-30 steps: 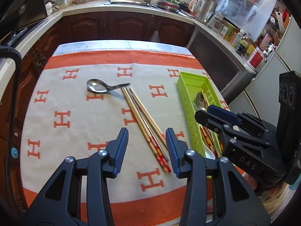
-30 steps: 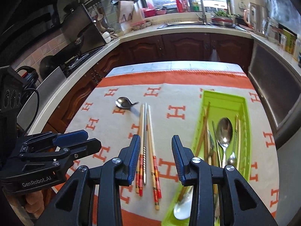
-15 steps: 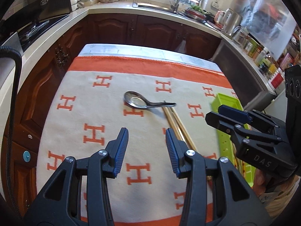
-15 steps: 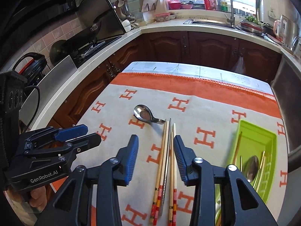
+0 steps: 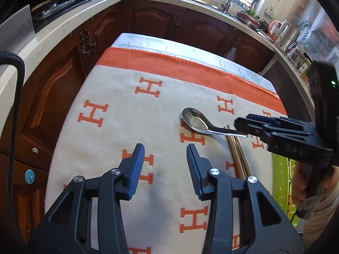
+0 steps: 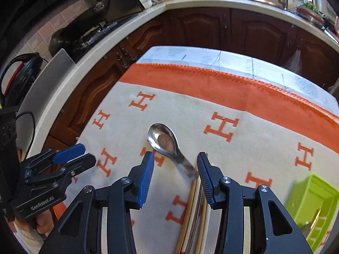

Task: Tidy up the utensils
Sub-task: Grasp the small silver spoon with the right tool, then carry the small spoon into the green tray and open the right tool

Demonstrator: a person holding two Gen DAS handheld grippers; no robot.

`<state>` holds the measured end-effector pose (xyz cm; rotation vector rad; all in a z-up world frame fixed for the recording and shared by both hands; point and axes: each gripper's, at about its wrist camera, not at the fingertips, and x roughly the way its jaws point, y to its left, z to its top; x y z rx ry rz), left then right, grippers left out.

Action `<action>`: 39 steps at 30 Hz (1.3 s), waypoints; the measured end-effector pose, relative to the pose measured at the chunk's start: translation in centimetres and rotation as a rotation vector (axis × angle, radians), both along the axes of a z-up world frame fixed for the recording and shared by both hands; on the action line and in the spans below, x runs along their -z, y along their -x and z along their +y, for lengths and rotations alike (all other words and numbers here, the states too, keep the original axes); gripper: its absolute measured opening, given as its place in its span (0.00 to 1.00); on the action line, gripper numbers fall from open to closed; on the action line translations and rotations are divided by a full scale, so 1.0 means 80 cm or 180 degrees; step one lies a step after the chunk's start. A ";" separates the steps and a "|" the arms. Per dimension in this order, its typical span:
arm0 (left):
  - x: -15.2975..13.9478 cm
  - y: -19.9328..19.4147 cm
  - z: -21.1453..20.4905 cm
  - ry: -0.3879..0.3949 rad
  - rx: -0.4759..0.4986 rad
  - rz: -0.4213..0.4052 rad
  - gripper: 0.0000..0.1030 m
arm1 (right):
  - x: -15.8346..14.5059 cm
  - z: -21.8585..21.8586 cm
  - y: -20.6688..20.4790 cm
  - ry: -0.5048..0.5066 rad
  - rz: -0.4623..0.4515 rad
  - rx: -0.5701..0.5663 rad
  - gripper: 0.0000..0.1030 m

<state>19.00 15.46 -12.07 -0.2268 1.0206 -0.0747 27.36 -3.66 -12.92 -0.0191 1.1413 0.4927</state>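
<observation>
nearing spoon [image 6: 164,142], tray [image 6: 311,203] now sidelined

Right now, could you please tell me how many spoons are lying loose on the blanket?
1. A metal soup spoon lies mid-blanket, its handle reaching the chopsticks between the right gripper fingers. More spoons may be hidden in the green tray, which is mostly out of view.
</observation>
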 end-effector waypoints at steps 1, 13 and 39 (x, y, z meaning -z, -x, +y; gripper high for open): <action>0.004 -0.003 0.001 0.0001 -0.0008 0.0021 0.37 | 0.008 0.004 -0.009 0.0026 0.0040 -0.0033 0.41; 0.033 -0.036 0.014 -0.0013 -0.0047 0.0116 0.37 | 0.086 0.043 -0.069 0.0193 0.0159 -0.0231 0.41; 0.011 0.022 -0.060 0.0163 0.0430 0.0046 0.37 | -0.041 -0.040 0.108 -0.0040 -0.0551 0.0275 0.00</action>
